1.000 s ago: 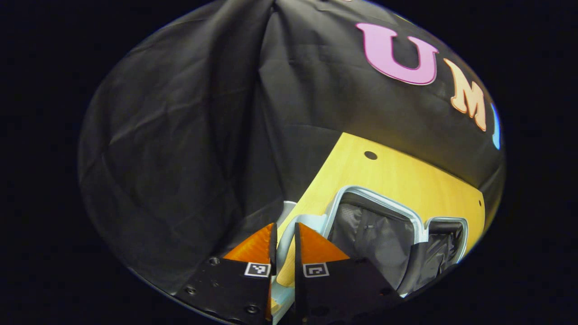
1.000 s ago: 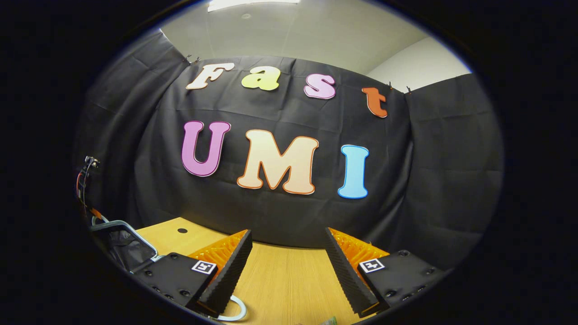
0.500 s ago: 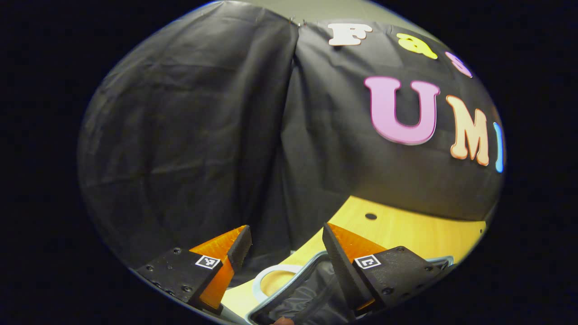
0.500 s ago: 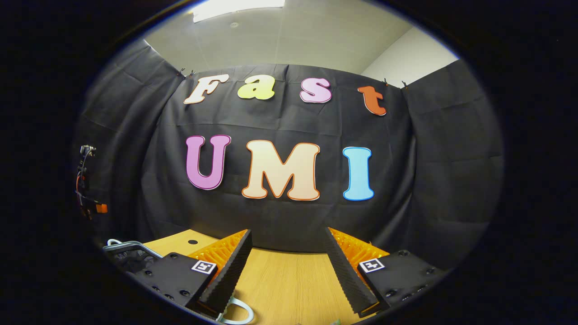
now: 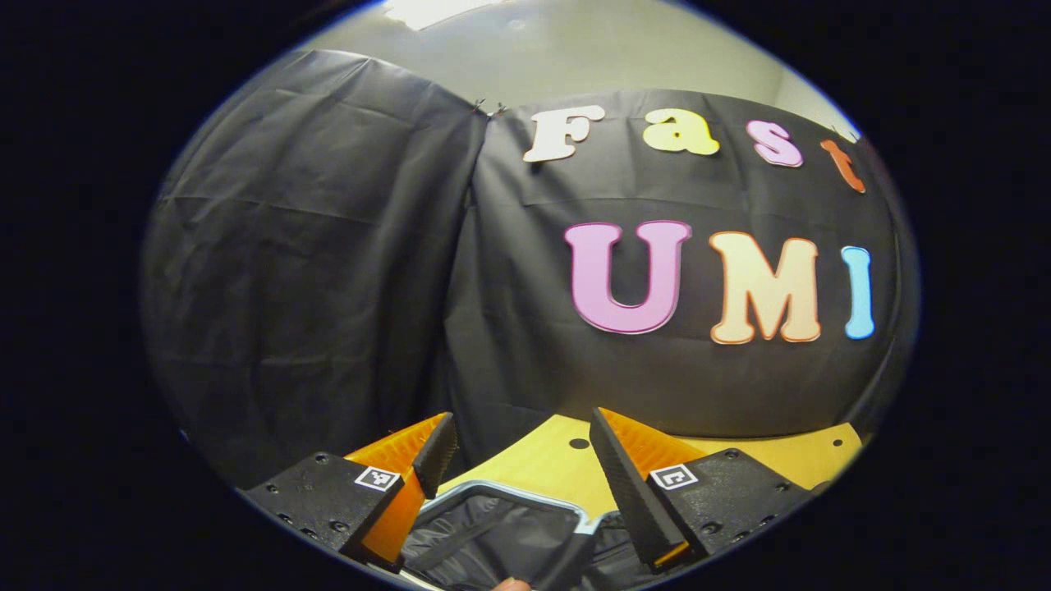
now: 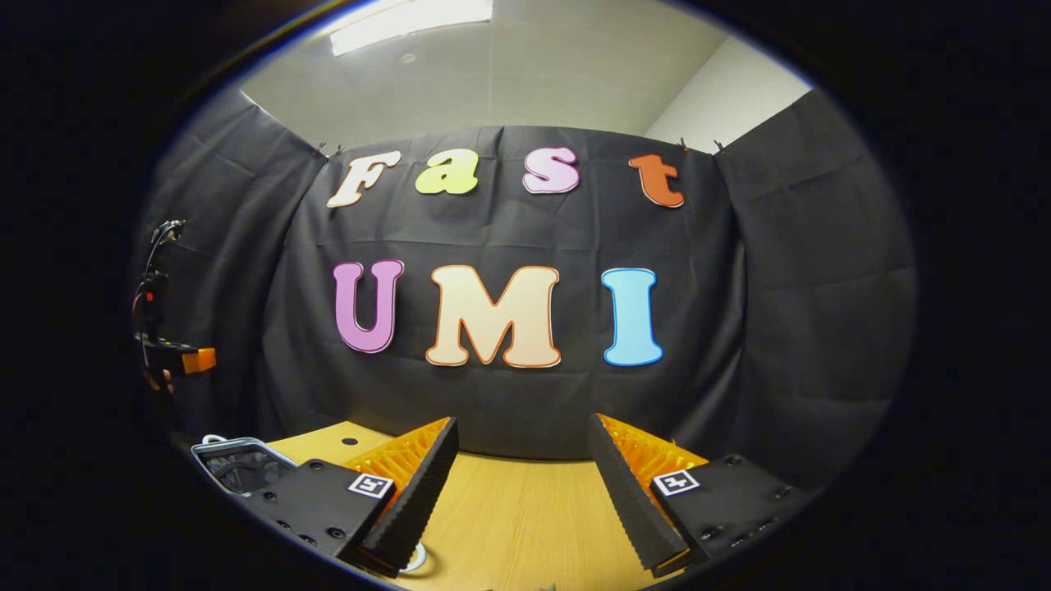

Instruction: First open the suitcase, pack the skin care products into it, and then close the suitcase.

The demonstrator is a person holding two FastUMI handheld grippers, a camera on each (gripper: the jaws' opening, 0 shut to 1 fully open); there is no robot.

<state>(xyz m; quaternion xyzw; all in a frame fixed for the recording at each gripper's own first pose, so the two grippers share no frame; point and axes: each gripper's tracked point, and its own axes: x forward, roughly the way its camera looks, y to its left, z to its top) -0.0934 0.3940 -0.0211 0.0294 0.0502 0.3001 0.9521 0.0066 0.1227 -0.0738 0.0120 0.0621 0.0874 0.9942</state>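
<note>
Suitcase (image 5: 493, 529) lies open on the wood-grain table (image 5: 542, 464), its rounded pale rim framing dark creased fabric lining. Left tool (image 5: 521, 460) hangs above it, spread wide, empty. Right tool (image 6: 521, 468), ridged pads, likewise wide and empty, right of the suitcase (image 6: 234, 464).

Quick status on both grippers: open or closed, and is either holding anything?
Left gripper: open, holding nothing, above the open suitcase.
Right gripper: open, holding nothing, over the wooden table.
</note>
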